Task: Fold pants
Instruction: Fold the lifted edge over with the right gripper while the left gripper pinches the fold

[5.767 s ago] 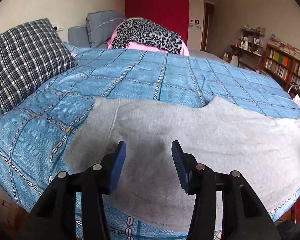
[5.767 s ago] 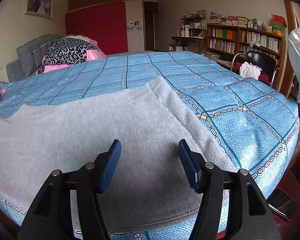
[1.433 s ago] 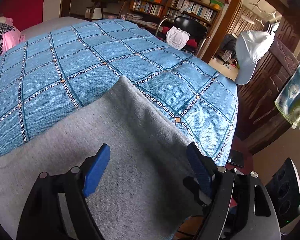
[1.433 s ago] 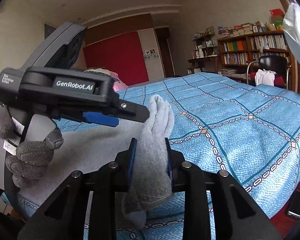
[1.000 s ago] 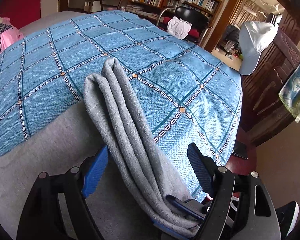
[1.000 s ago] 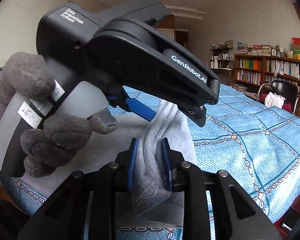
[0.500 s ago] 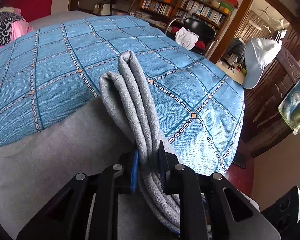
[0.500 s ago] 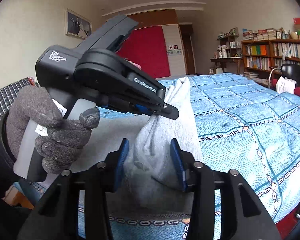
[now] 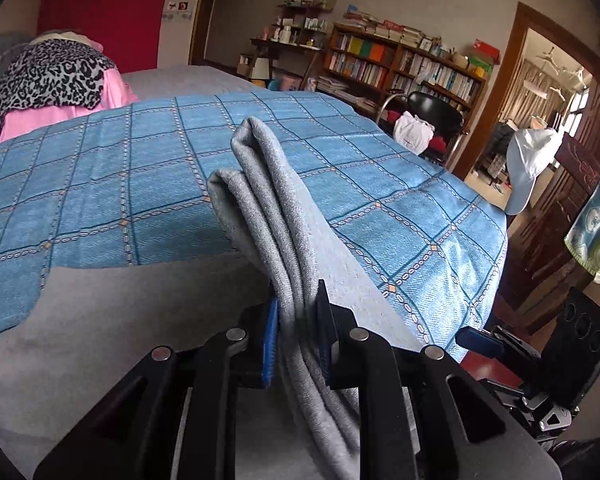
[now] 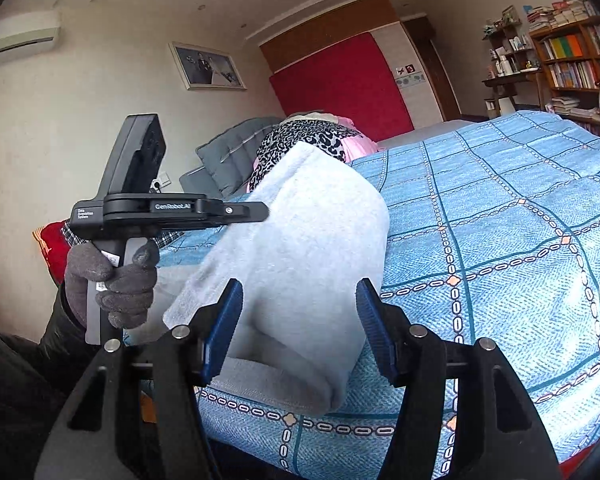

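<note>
My left gripper [image 9: 296, 332] jaws clamped on bunched pants [image 9: 268, 200] end, frame centre, above bed [image 9: 100, 200]; right gripper [image 10: 300, 324] jaws spread, empty; I judge first fold started, laying-over pending.

L gripper [image 9: 296, 332] clamped tight on a bunched fold of the grey pants [image 9: 276, 216], which rises up from the jaws over the blue checked bedspread [image 9: 100, 184]. Rest of pants lies flat at lower left. R gripper [image 9: 540, 364] partly visible at right edge, off the cloth.
</note>
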`<action>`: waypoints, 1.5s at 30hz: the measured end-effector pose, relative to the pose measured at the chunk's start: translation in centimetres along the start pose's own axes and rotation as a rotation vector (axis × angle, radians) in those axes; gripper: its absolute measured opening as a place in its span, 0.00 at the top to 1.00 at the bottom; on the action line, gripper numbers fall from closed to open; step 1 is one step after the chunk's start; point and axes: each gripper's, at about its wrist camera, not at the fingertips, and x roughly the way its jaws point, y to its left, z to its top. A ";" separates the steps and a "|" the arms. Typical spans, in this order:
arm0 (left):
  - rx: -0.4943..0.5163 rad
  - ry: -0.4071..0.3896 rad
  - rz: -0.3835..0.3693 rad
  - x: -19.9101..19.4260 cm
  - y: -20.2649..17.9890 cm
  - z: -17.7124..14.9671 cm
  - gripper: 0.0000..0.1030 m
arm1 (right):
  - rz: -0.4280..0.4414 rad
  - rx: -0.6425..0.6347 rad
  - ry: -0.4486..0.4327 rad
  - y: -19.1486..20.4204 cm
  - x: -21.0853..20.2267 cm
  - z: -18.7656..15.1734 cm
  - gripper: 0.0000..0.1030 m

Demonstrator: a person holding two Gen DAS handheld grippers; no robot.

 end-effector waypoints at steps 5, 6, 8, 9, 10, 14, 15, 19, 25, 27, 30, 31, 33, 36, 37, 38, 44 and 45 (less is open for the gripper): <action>-0.085 -0.004 0.062 -2.3 4.8 -2.1 0.84 | 0.008 -0.027 0.071 1.2 2.9 -1.0 0.41; -0.103 0.003 0.073 -2.4 5.7 -2.8 0.84 | 0.011 -0.032 0.086 1.5 3.5 -1.3 0.41; -0.143 0.023 0.087 -2.5 7.2 -4.2 0.84 | 0.016 -0.038 0.116 2.0 5.1 -1.6 0.41; -0.161 0.029 0.091 -2.6 8.1 -5.0 0.84 | 0.019 -0.039 0.132 2.2 5.8 -1.6 0.41; -0.177 0.034 0.096 -2.6 8.7 -5.6 0.84 | 0.022 -0.040 0.148 2.5 6.4 -1.8 0.41; -0.223 0.039 0.112 -2.7 10.4 -7.8 0.84 | 0.031 -0.062 0.209 3.7 8.8 -2.8 0.41; -0.228 0.041 0.119 -2.6 10.6 -8.2 0.84 | 0.023 -0.076 0.226 4.0 9.4 -3.3 0.41; -0.221 0.049 0.146 -1.9 11.0 -9.4 0.81 | -0.024 -0.153 0.274 4.6 10.3 -5.4 0.41; -0.206 0.029 0.186 -2.0 11.3 -9.7 0.63 | -0.020 -0.154 0.255 4.9 10.0 -3.7 0.41; -0.212 0.015 0.201 -2.6 11.4 -9.7 0.59 | 0.004 -0.151 0.224 5.4 9.9 -2.5 0.41; -0.219 -0.028 0.215 -4.1 11.4 -9.4 0.58 | 0.038 -0.137 0.212 6.3 10.7 -0.9 0.41; -0.219 -0.046 0.220 -4.7 11.3 -9.4 0.58 | 0.040 -0.133 0.219 6.5 11.4 -0.6 0.41; -0.202 -0.076 0.223 -5.7 10.7 -9.5 0.58 | 0.045 -0.124 0.238 6.8 12.7 -0.5 0.41; -0.170 -0.099 0.186 -6.5 9.4 -9.7 0.58 | 0.017 -0.123 0.274 6.9 14.7 -0.7 0.41; -0.161 -0.101 0.166 -6.5 8.9 -9.9 0.58 | -0.001 -0.120 0.289 6.8 15.4 -0.8 0.41; -0.157 -0.096 0.145 -6.4 8.5 -10.2 0.58 | -0.025 -0.113 0.305 6.5 16.0 -1.0 0.41; -0.155 -0.020 0.107 -3.8 7.6 -12.3 0.74 | -0.084 -0.124 0.361 6.1 17.5 -2.2 0.41; -0.161 -0.025 0.106 -3.7 7.8 -12.7 0.74 | -0.094 -0.139 0.365 6.3 17.6 -2.4 0.41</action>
